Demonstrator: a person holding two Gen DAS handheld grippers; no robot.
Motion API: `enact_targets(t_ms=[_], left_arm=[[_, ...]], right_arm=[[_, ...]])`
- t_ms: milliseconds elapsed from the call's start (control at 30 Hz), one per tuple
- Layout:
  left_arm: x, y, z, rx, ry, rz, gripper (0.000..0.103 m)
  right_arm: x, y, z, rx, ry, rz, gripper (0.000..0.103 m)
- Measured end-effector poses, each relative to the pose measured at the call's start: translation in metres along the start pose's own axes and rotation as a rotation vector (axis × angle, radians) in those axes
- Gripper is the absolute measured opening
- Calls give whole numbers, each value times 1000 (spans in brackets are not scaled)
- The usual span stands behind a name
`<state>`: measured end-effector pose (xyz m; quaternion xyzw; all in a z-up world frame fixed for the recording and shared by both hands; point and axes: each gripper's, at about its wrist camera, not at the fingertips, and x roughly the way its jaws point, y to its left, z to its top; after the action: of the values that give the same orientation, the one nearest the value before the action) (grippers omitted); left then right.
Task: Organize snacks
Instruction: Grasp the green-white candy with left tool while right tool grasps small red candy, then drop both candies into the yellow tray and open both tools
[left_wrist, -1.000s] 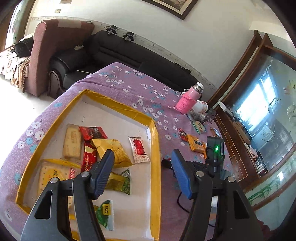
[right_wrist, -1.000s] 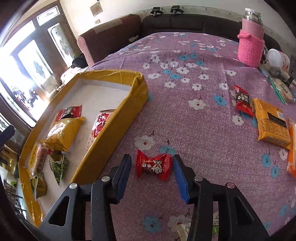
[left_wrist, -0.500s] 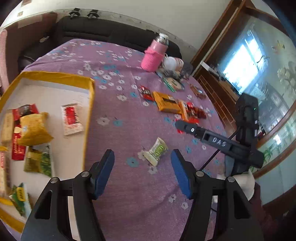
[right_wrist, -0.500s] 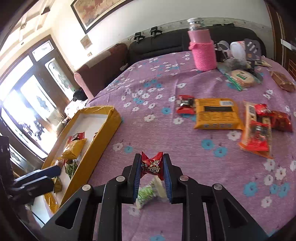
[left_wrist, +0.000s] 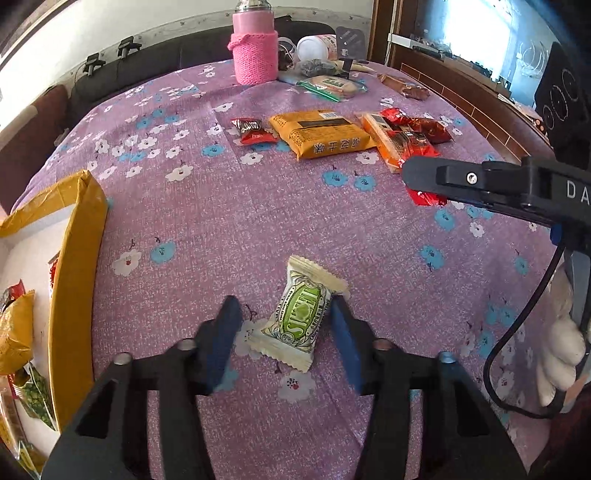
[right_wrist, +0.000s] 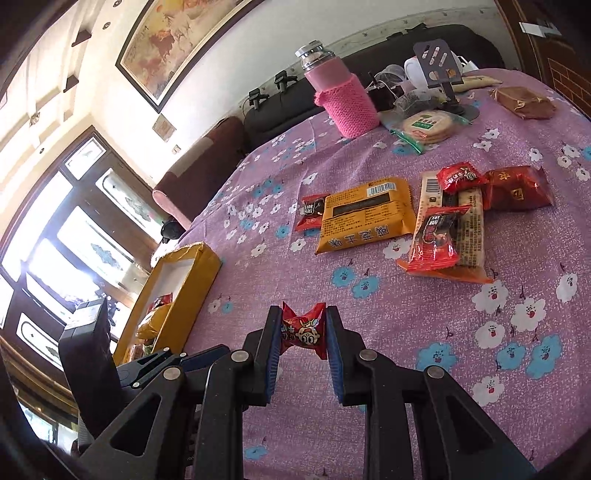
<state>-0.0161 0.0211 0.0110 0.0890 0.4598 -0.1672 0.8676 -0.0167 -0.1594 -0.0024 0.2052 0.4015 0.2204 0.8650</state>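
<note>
1. Partly done: several packets already sitting in the yellow-rimmed tray (left_wrist: 79, 236), off to the left of the left tongs (left_wrist: 286, 325).
2. Right tongs (right_wrist: 303, 330) clamped on a small red candy (right_wrist: 304, 328), lifted clear of the purple tabletop (left_wrist: 229, 221) (so one more piece on its way, judging by the grip).
3. Left tongs down over the green-and-cream candy (left_wrist: 299, 315), jaws just been closing around it. Right pad looks to be touching the wrapper's edge, left pad with a visible gap, so not squeezing it yet; candy lying flat on the cloth between them.
4. Left to do: a cluster well ahead of both tongs, namely an orange packet (left_wrist: 321, 134), a small red one (left_wrist: 253, 129) beside it, plus a few red wrappers (right_wrist: 436, 236) further right.
5. Pink-sleeved bottle (left_wrist: 255, 51) and round biscuits (right_wrist: 428, 125) at the far edge, unclear whether those count.
6. Rough guess: around halfway.
</note>
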Motion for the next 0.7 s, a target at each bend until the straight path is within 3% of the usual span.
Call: enact_targets(t_ms=[33,67,267,433,533,700], left_arm=[[-1,0,0,-1,0,-10,19],[-4,1,-1,-11,-6,-12,18],[-32,20,-9,-106,-84,-60,18],[-92,56,-34,-241,-206,-95,18],[-129,84,-58,-304,-265,-65,18],[-152,132,-97,-410,-268,49,18]], right_arm=[[1,1,-1,-3,2,-3,24],[2,1,-2,-6,3,-9,24],[7,0,-6,-13,-1,-44,24],[10,11,-10,-41,-4,-48,24],[9,38,-12,-94,9,-22,24],[23,116,-24,-190,85,113,23]])
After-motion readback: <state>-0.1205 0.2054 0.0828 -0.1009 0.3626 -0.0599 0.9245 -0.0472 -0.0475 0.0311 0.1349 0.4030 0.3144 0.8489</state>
